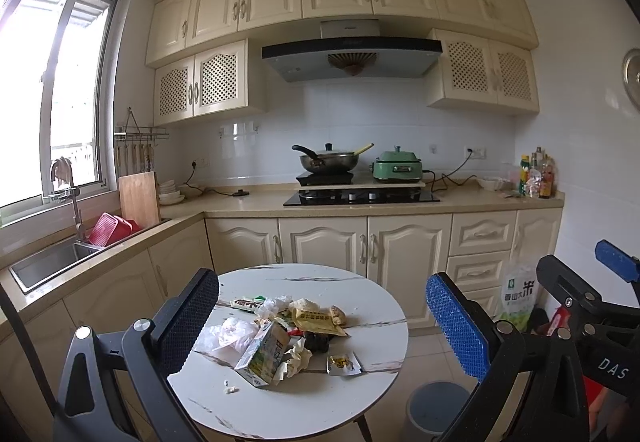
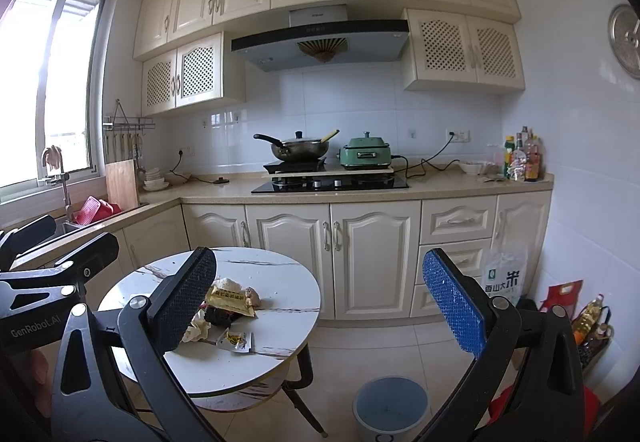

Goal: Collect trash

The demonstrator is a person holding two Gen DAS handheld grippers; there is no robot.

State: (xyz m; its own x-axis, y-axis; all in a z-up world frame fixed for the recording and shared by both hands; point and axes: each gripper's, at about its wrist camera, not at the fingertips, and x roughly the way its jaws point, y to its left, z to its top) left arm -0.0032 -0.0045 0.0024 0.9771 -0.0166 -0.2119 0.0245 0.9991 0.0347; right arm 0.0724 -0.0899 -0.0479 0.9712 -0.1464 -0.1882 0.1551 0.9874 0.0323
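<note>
A pile of trash lies on the round white marble table (image 1: 304, 402): a milk carton (image 1: 264, 354), a yellow snack wrapper (image 1: 316, 322), a clear plastic bag (image 1: 228, 334), crumpled paper (image 1: 296, 360) and a small sachet (image 1: 344, 364). My left gripper (image 1: 324, 326) is open, held above and in front of the pile, holding nothing. My right gripper (image 2: 328, 302) is open and empty, right of the table; its left finger hides part of the pile. The yellow wrapper (image 2: 230, 300) and sachet (image 2: 236, 341) also show in the right wrist view. A grey bin (image 2: 390, 408) stands on the floor right of the table.
The bin also shows in the left wrist view (image 1: 436, 408). Cream cabinets, a stove (image 1: 360, 197) with a wok, and a sink (image 1: 52, 262) line the far walls. A rice bag (image 2: 504, 278) and oil bottles (image 2: 592, 322) stand on the floor at the right.
</note>
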